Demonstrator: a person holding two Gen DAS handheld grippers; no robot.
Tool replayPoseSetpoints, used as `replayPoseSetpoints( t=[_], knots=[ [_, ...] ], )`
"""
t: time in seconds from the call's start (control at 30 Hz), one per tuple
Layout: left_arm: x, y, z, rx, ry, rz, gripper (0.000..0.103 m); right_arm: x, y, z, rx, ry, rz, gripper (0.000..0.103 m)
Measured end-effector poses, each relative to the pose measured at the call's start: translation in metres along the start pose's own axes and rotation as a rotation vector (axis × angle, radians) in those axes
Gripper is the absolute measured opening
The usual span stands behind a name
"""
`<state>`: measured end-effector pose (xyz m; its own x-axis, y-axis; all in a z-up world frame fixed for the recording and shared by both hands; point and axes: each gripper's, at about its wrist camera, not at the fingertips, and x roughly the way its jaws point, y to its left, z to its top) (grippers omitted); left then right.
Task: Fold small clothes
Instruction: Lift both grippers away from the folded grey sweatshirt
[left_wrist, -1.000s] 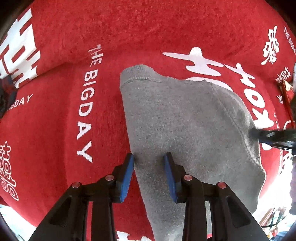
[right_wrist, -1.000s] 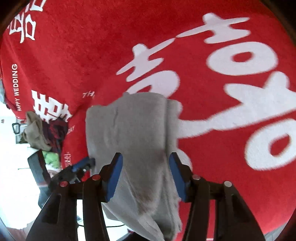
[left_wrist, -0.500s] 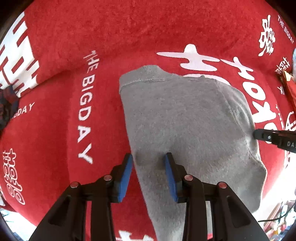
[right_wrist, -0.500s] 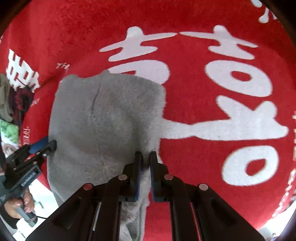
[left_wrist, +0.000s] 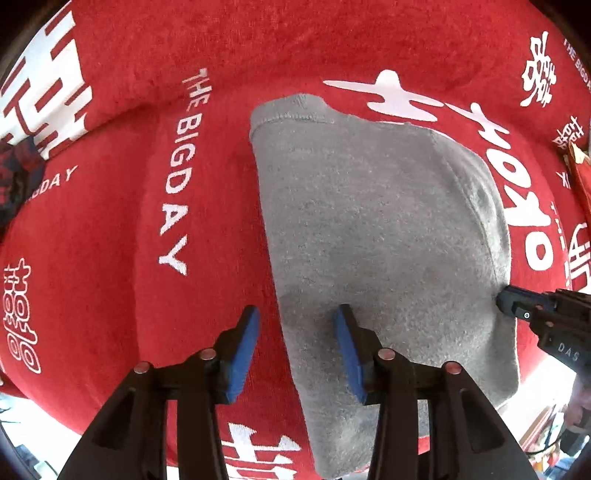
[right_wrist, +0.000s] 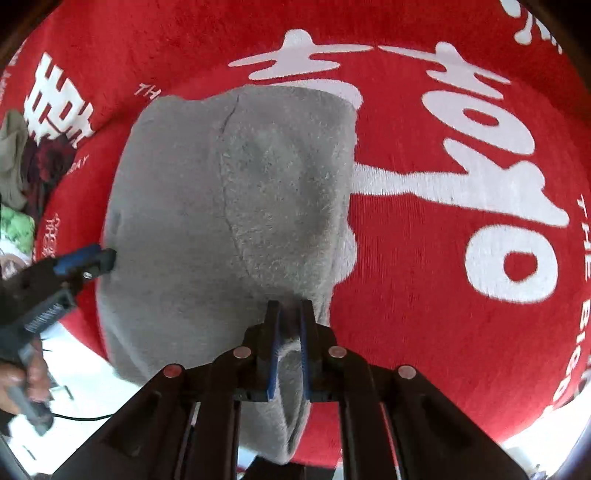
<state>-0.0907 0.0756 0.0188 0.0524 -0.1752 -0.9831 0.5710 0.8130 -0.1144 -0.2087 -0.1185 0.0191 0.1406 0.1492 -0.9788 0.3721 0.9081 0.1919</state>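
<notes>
A small grey fleece garment (left_wrist: 376, 229) lies flat on a red cloth with white lettering (left_wrist: 110, 206). My left gripper (left_wrist: 295, 328) is open, its blue pads straddling the garment's left edge near the table's front. My right gripper (right_wrist: 290, 325) is shut on the garment's near right edge (right_wrist: 288, 350), a fold of grey cloth pinched between the pads. The garment fills the middle of the right wrist view (right_wrist: 229, 206). Each gripper shows at the side of the other's view: the right one (left_wrist: 532, 317), the left one (right_wrist: 81, 262).
A pile of other clothes, beige, dark red and green (right_wrist: 18, 173), lies at the cloth's far left edge. The red cloth's front edge (left_wrist: 110, 435) drops off close below the grippers. A red object (left_wrist: 580, 166) sits at the right edge.
My right gripper went from open over the garment to shut on its right edge. The left gripper stayed open at the left edge, shifting only slightly.
</notes>
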Motion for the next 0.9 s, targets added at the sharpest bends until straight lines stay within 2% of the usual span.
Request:
replayPoseSetpoints(
  t=[0.13, 0.3, 0.33, 0.63, 0.9],
  knots=[
    [-0.001, 0.001, 0.0, -0.009, 0.003, -0.003, 0.045, -0.006, 0.007, -0.003, -0.04, 0.002, -0.061, 0.013],
    [-0.001, 0.002, 0.0, -0.023, 0.01, -0.002, 0.045, -0.008, -0.004, -0.006, 0.071, 0.037, -0.033, 0.014],
    [-0.001, 0.002, 0.0, -0.025, 0.011, -0.003, 0.045, -0.011, -0.004, -0.008, 0.077, 0.042, -0.034, 0.017],
    [-0.014, -0.001, 0.001, -0.023, 0.055, 0.021, 0.045, -0.022, 0.001, -0.008, 0.126, 0.092, -0.044, 0.018],
    [-0.04, -0.006, -0.006, -0.024, 0.064, 0.013, 0.045, -0.047, 0.003, -0.014, 0.136, 0.09, -0.049, 0.018]
  ],
)
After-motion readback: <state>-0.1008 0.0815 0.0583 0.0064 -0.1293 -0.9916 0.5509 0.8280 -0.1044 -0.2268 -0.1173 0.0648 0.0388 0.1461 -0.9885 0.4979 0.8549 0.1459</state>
